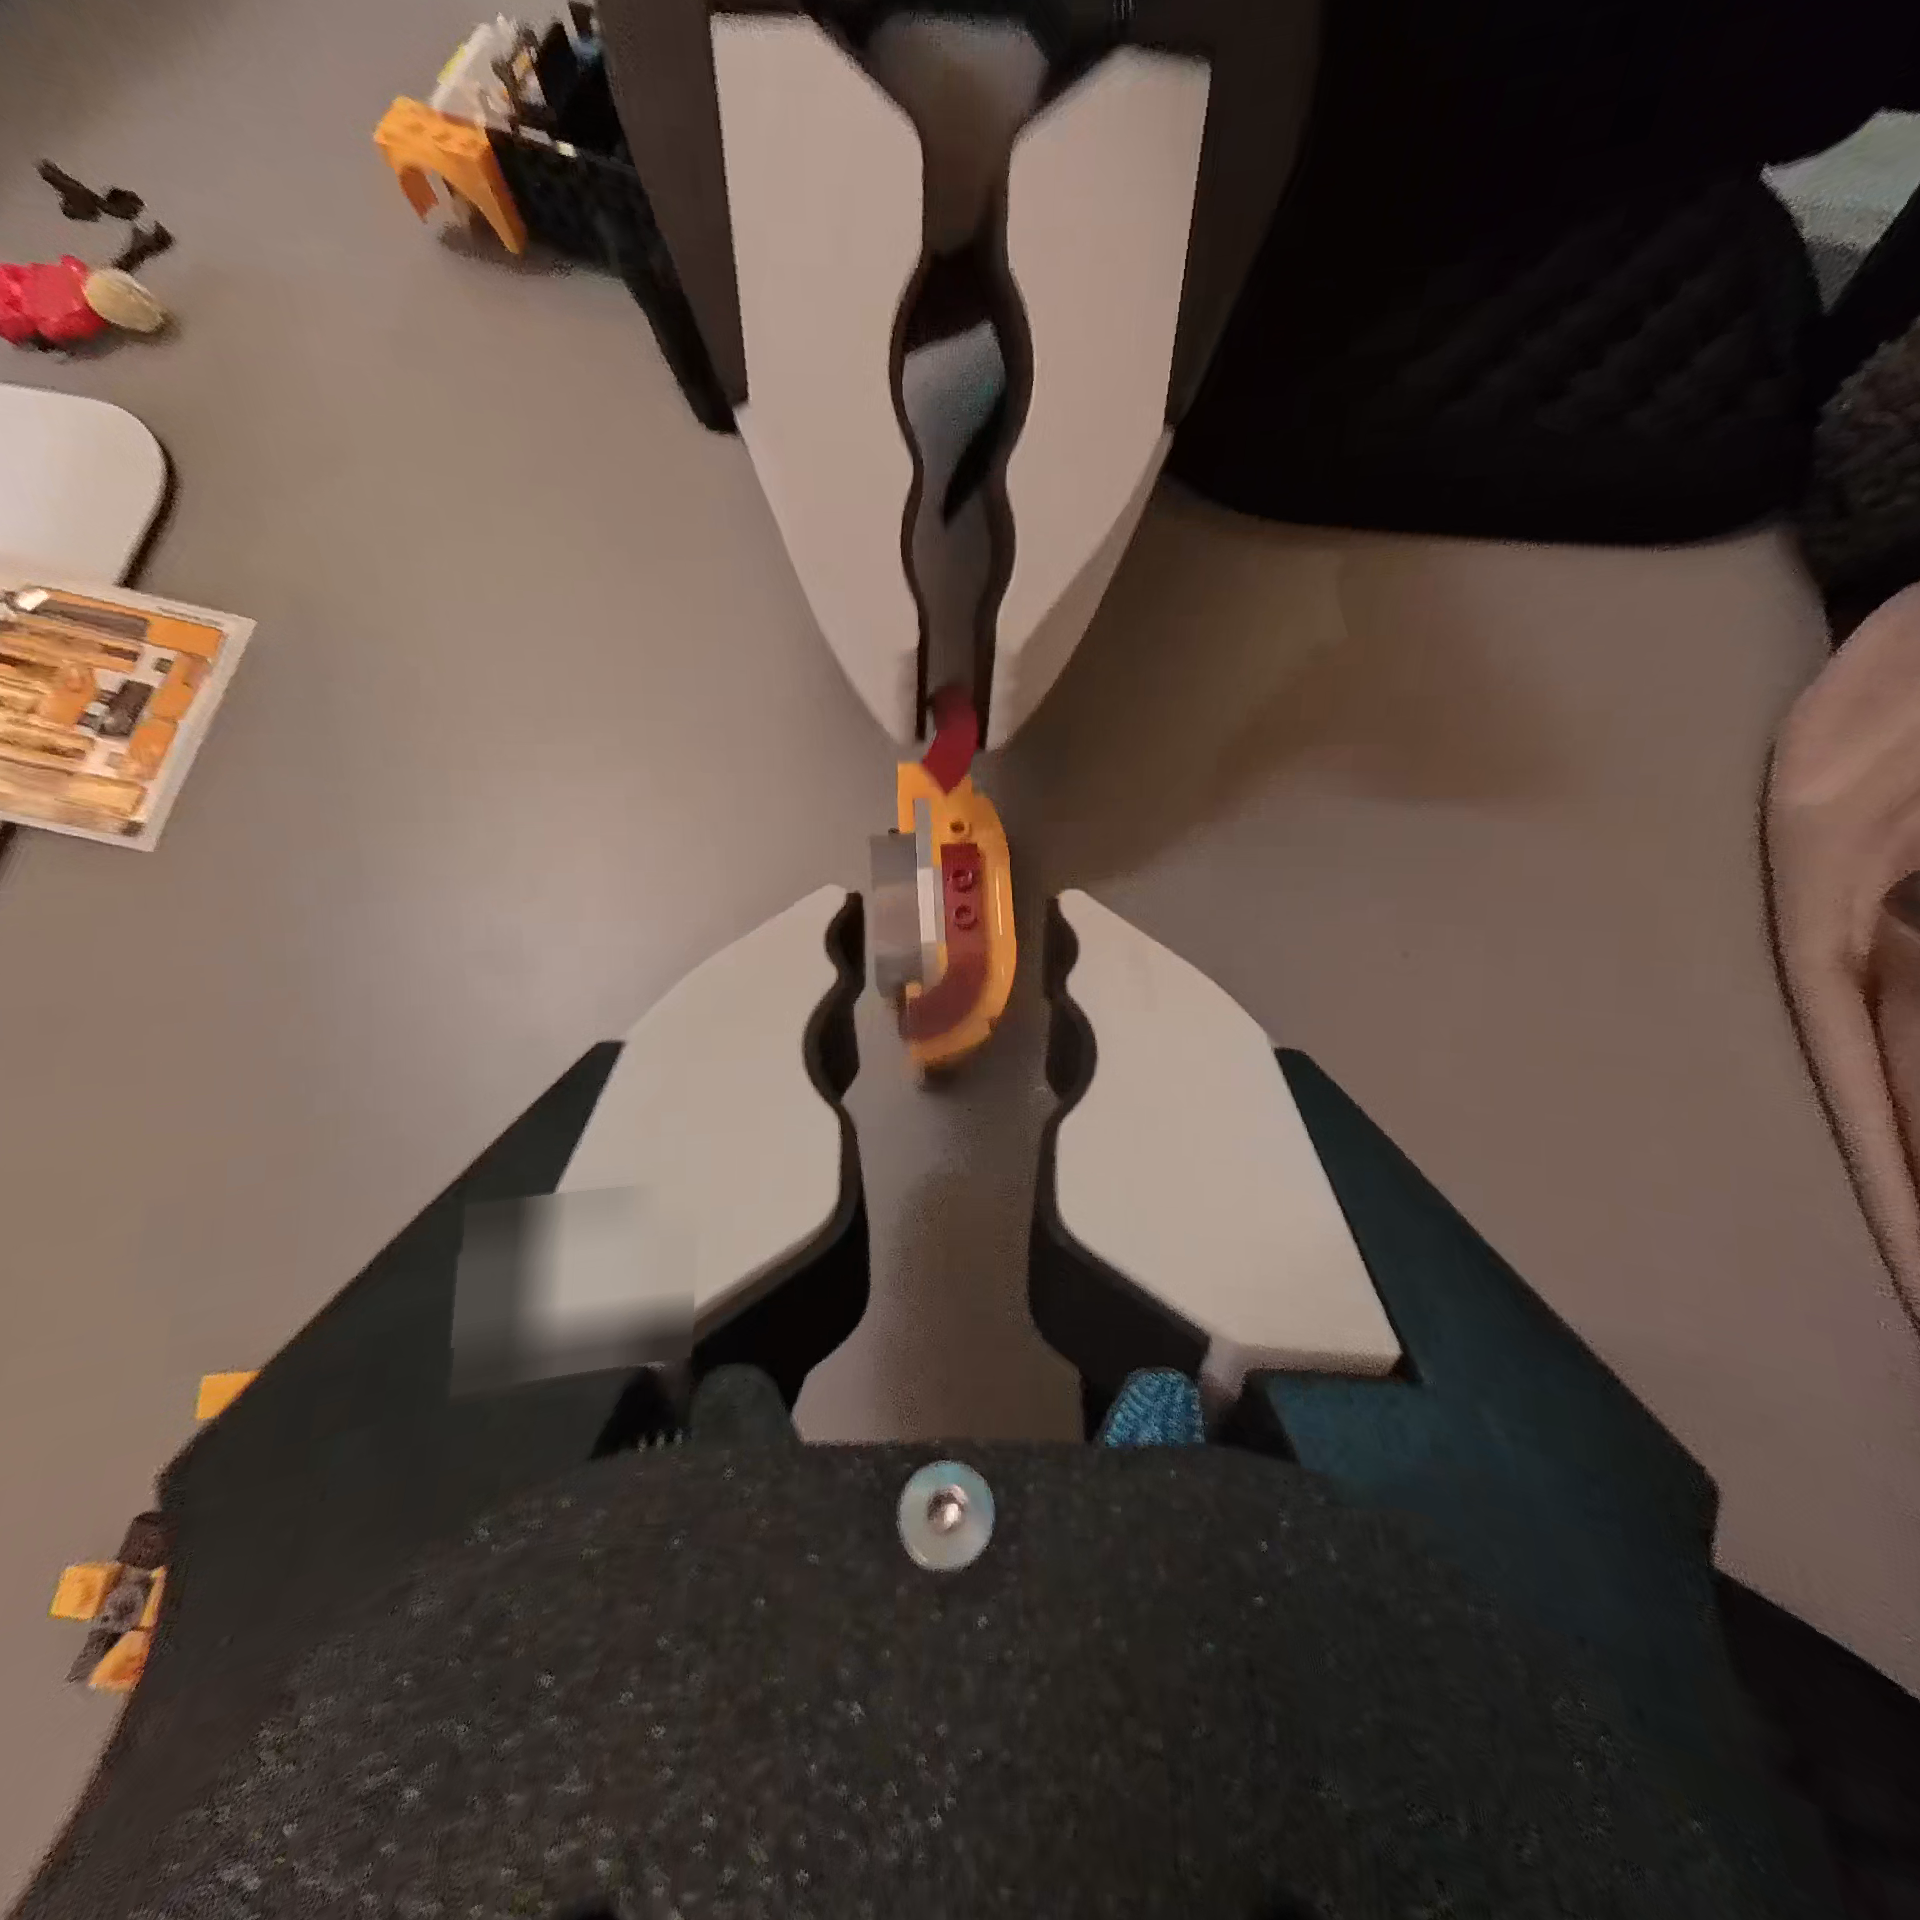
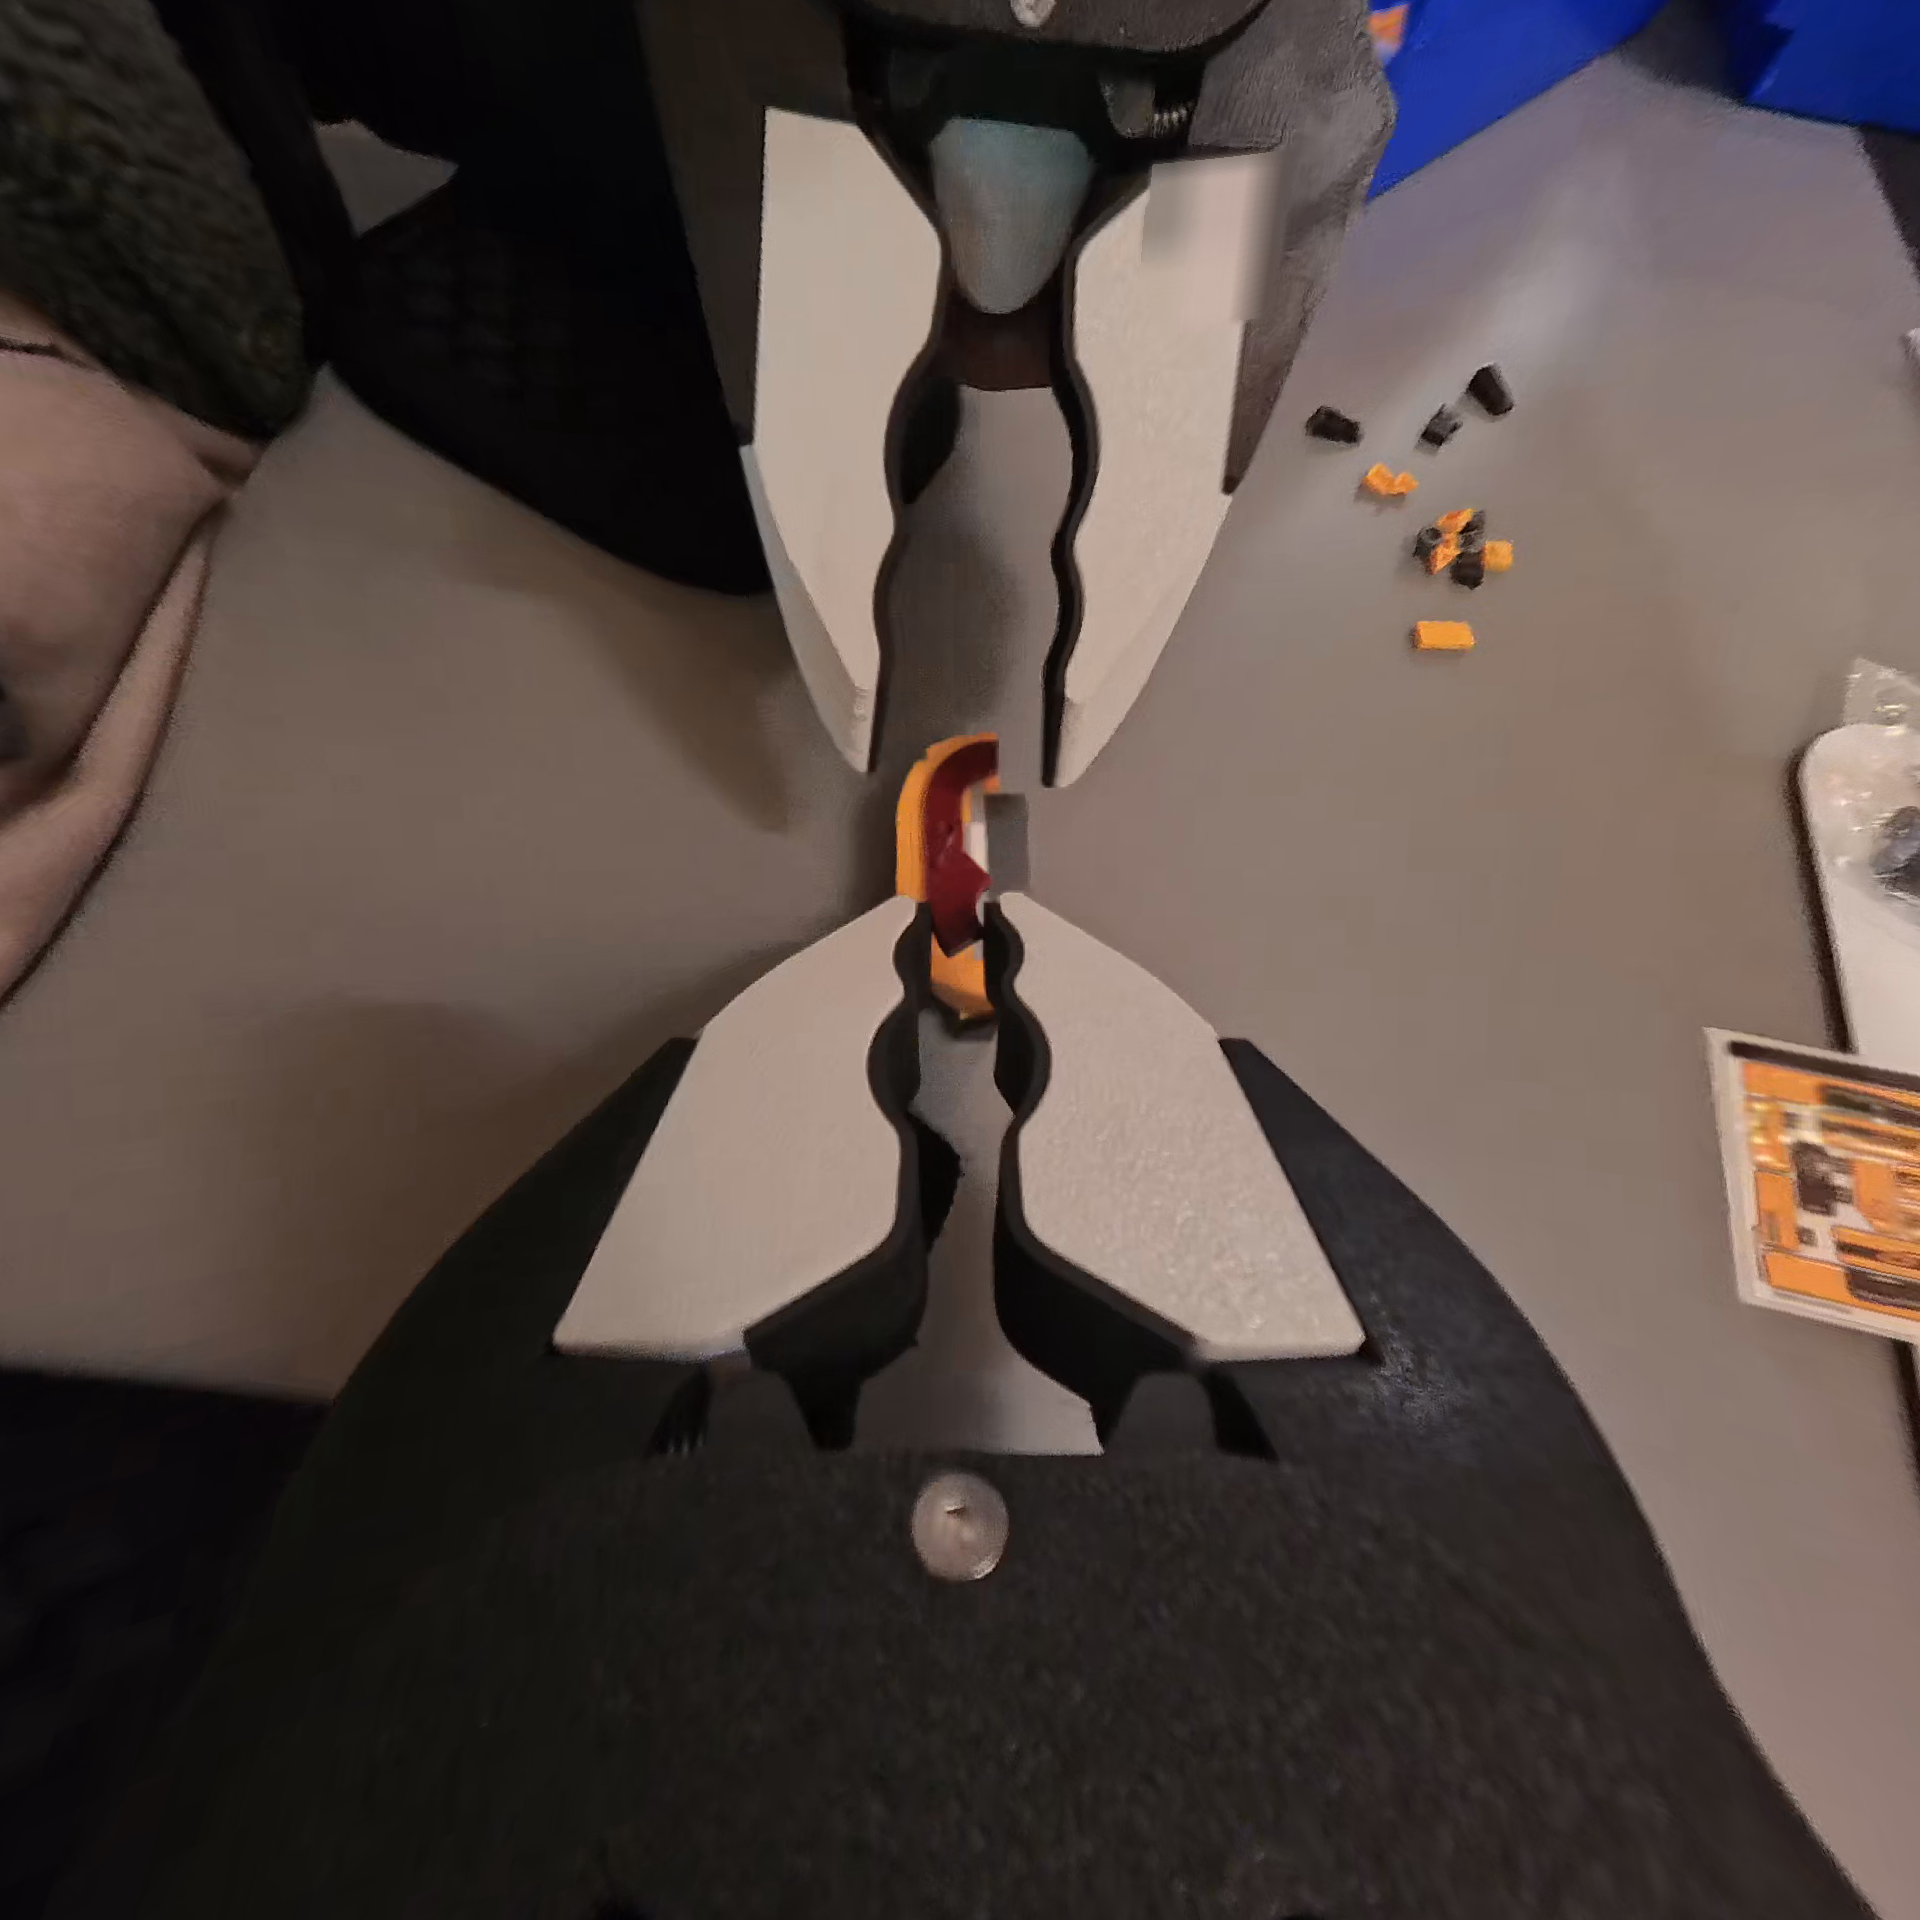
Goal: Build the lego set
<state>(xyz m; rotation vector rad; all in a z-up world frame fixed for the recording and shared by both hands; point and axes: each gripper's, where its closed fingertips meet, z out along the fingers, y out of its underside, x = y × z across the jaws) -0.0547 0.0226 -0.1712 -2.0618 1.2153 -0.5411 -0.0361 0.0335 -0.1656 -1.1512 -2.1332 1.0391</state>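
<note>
A small orange arch assembly with dark red and grey pieces on it lies on the grey table. My left gripper is open, and its fingertips stand on either side of the assembly's near half without clearly touching it. My right gripper comes in from the far side, facing the left one. It is shut on a dark red curved piece at the far end of the arch. In the right wrist view the right gripper pinches that dark red piece against the orange arch. The left gripper is open beyond it.
An instruction booklet and a white tray lie to the left. A partly built orange and black model stands at the back left, and a red piece lies near it. Loose orange and black pieces and a blue box show in the right wrist view. A person's hand is at the right edge. The grippers are tip to tip, or close to it.
</note>
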